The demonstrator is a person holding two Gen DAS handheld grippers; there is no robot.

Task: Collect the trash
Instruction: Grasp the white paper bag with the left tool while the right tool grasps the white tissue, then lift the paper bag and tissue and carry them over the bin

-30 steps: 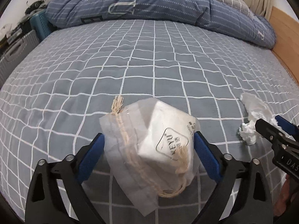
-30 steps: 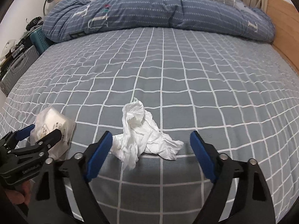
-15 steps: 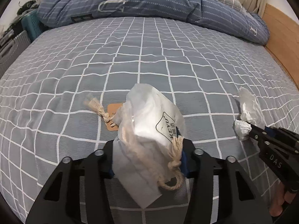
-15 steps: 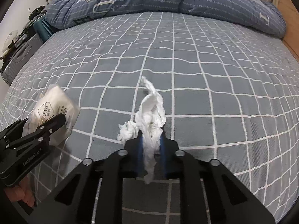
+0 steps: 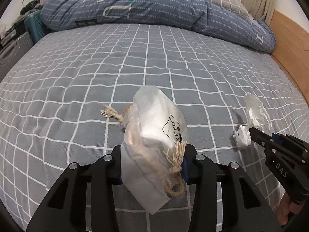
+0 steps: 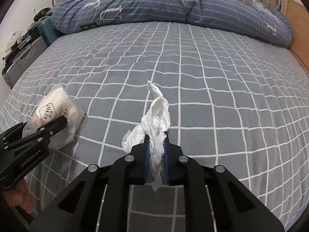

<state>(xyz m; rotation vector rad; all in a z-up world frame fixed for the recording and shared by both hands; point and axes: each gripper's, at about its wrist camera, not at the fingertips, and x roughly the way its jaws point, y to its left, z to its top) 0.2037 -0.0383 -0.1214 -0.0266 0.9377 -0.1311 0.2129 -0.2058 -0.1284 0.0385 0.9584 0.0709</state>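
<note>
**Both grippers loaded: pouch in the left, tissue in the right**

On the grey bedsheet with its white grid (image 5: pixel 146 61), both pieces of rubbish are already pinched. The left gripper (image 5: pixel 152 166) has just been closing, and its blue pads are now clamped on the translucent white plastic pouch with a beige drawstring cord (image 5: pixel 154 133), gripping it across its lower half while the printed upper end stands out beyond the fingertips. The right gripper (image 6: pixel 156 154) is squeezed tight on the crumpled white paper tissue (image 6: pixel 156 123), held near the middle, with a twisted tail poking up and a thin strip hanging down between the fingers. Seen from the right wrist camera, the pouch (image 6: pixel 56 116) sits well to the left of the tissue.

Both items look very light and soft. The pouch film is probably slick and will crumple rather than resist, so a grip across the bulk of its stuffed body seems safer than one on the loose cord, which could slide. The tissue should compress to almost nothing and tear easily; holding the dense wadded part, as now, seems best, since the loose ends could rip away if pulled or snagged
</note>
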